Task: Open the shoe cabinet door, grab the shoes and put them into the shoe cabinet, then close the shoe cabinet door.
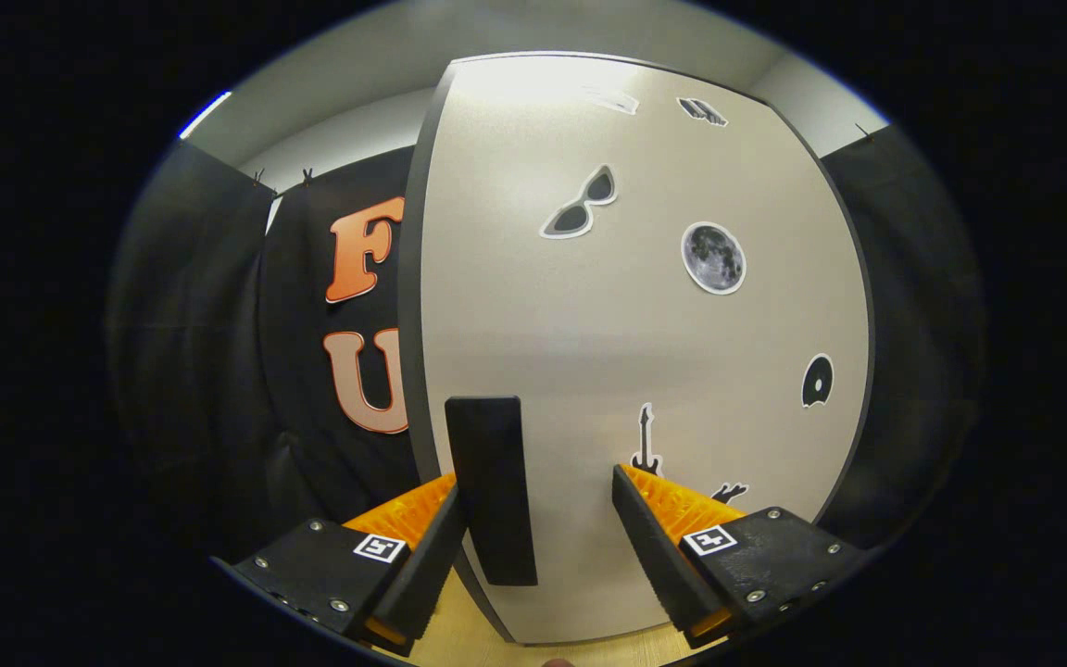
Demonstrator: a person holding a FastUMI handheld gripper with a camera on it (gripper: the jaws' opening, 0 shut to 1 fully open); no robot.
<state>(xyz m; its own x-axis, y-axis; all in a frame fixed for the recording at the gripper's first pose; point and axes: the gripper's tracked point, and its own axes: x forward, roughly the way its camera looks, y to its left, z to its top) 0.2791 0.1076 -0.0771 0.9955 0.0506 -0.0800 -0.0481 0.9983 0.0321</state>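
Observation:
The shoe cabinet door (626, 324) is a pale grey panel with a dark edge and several small stickers, standing close ahead of me. A black upright handle (495, 491) is fixed near its left edge. My gripper (538, 486) is open, its orange-and-black fingers (654, 528) straddling the handle. The left finger lies against the handle's left side, while the right finger stands well apart from it, over the door face.
Black booth cloth hangs to the left (219, 352) and right (913, 306) of the cabinet. A strip of light wooden floor (469, 630) shows below the door between the fingers. Pale wall and ceiling (348, 120) lie above.

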